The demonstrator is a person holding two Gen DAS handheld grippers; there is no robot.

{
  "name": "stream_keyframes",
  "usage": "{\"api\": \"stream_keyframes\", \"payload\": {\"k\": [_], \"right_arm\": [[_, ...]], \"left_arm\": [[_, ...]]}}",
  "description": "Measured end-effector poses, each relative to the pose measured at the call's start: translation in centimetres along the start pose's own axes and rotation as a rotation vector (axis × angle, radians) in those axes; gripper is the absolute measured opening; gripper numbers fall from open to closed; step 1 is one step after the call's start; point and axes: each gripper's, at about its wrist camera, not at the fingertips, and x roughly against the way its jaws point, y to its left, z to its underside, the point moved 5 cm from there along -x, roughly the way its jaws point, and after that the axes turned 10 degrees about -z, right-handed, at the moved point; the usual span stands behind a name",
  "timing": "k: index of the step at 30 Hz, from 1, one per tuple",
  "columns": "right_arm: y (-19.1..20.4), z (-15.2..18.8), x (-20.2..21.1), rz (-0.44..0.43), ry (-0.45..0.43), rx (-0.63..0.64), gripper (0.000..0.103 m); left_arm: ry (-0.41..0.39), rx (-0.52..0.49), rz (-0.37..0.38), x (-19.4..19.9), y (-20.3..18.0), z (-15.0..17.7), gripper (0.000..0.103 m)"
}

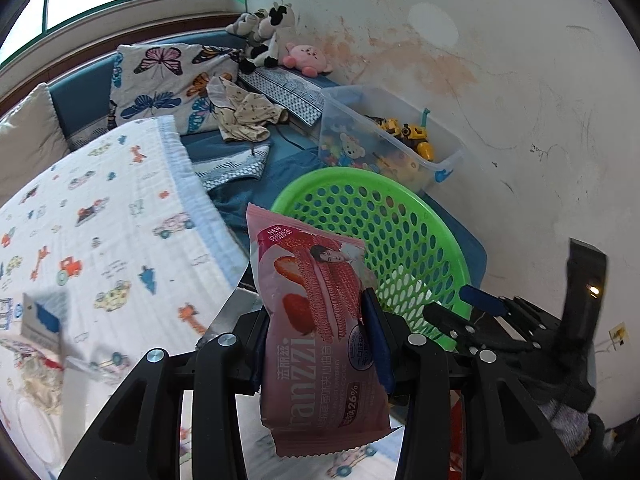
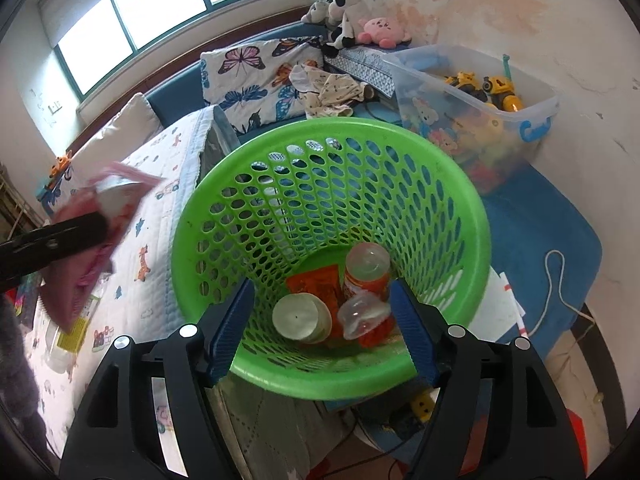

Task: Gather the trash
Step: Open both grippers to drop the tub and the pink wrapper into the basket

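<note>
My left gripper (image 1: pixel 320 344) is shut on a pink strawberry cookie wrapper (image 1: pixel 316 332) and holds it upright above the bed, just left of the green perforated basket (image 1: pixel 400 236). My right gripper (image 2: pixel 320 328) is open and empty, its jaws spread over the near rim of the basket (image 2: pixel 332 384). Inside the basket lie an orange-labelled plastic bottle (image 2: pixel 368 268), a crushed clear bottle (image 2: pixel 360 312), an orange packet (image 2: pixel 316 280) and a white round lid (image 2: pixel 298 316). The left gripper with the blurred pink wrapper (image 2: pixel 96 216) shows at the left of the right wrist view.
A quilt with a car print (image 1: pixel 100 240) covers the bed at the left. A clear bin of toys (image 2: pixel 480 120) stands behind the basket by the wall. A butterfly pillow (image 1: pixel 172 80), crumpled clothes (image 1: pixel 244 116) and plush toys (image 1: pixel 276 36) lie at the back.
</note>
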Motion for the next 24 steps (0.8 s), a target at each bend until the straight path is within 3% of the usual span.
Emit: {"api": "stream_keyframes", "payload": {"k": [10, 16, 24], "right_arm": [[-0.5, 0.9, 1.9, -0.017, -0.021, -0.02, 0.071], [-0.7, 1.7, 2.1, -0.019, -0.018, -0.027, 0.071], [-0.4, 1.9, 2.5, -0.026, -0.022, -0.027, 0.071]], "left_arm": [[0.038, -0.015, 0.003, -2.9, -2.5, -0.4, 0.041], [0.042, -0.019, 0.012, -3.8, -3.2, -0.3, 0.057], [0.037, -0.015, 0.004, -2.5, -2.1, 0.4, 0.057]]}}
